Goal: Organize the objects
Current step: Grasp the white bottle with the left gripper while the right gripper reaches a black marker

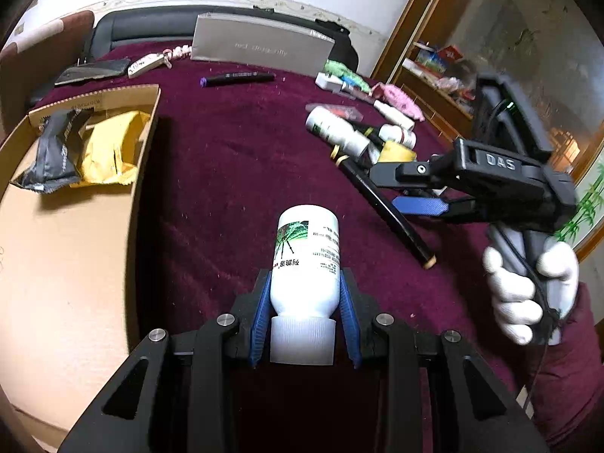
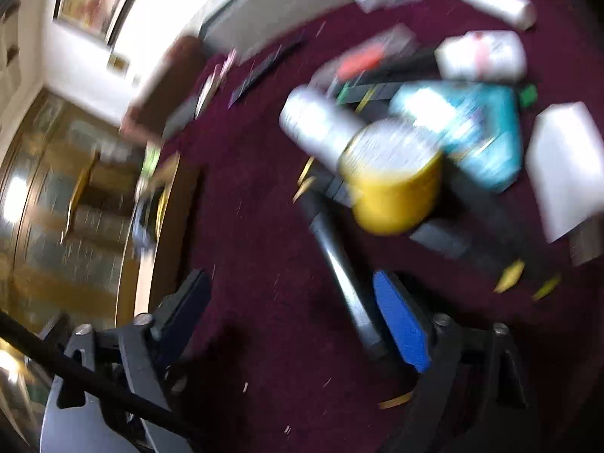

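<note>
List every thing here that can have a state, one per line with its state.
left gripper: shut on the white bottle
white bottle: capped, held off the cloth, cap toward the camera
right gripper: open, holds nothing
cardboard box: open, two packets inside
black marker: capped, lying flat
long black tube: lying flat

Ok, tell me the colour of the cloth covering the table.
Dark maroon cloth, plain; clearest in the left wrist view.

One cardboard box [image 1: 75, 264] holding two packets — one black [image 1: 53, 154], one yellow [image 1: 109, 147]; two grippers.
</note>
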The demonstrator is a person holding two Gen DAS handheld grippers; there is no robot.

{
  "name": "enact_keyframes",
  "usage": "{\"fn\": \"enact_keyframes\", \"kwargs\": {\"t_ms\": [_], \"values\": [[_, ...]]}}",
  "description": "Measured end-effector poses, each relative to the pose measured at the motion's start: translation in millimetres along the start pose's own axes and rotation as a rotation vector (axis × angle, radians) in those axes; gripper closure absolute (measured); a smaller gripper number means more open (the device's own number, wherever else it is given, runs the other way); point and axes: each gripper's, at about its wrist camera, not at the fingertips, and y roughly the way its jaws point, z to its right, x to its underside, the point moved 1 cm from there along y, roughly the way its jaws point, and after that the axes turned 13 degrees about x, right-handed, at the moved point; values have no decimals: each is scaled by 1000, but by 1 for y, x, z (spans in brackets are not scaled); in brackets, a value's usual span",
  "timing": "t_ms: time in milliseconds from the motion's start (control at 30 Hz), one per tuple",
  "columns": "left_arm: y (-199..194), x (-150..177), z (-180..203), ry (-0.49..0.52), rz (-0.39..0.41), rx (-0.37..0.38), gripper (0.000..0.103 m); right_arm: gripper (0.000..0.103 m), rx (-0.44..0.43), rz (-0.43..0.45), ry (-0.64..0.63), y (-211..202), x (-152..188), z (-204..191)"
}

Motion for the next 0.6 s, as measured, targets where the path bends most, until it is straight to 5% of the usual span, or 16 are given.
{"fn": "enact_keyframes", "kwargs": {"t_ms": [100, 233, 600], "values": [[9, 0, -3, -6, -29, -17, 74, 31, 27, -26, -15, 2, 3, -5], [15, -1, 1, 15, -54, -53, 74, 39, 257, 49, -64, 1, 1, -13], [27, -6, 10, 68, -63, -105, 67, 65, 530, 166, -169, 9, 22, -40]]}}
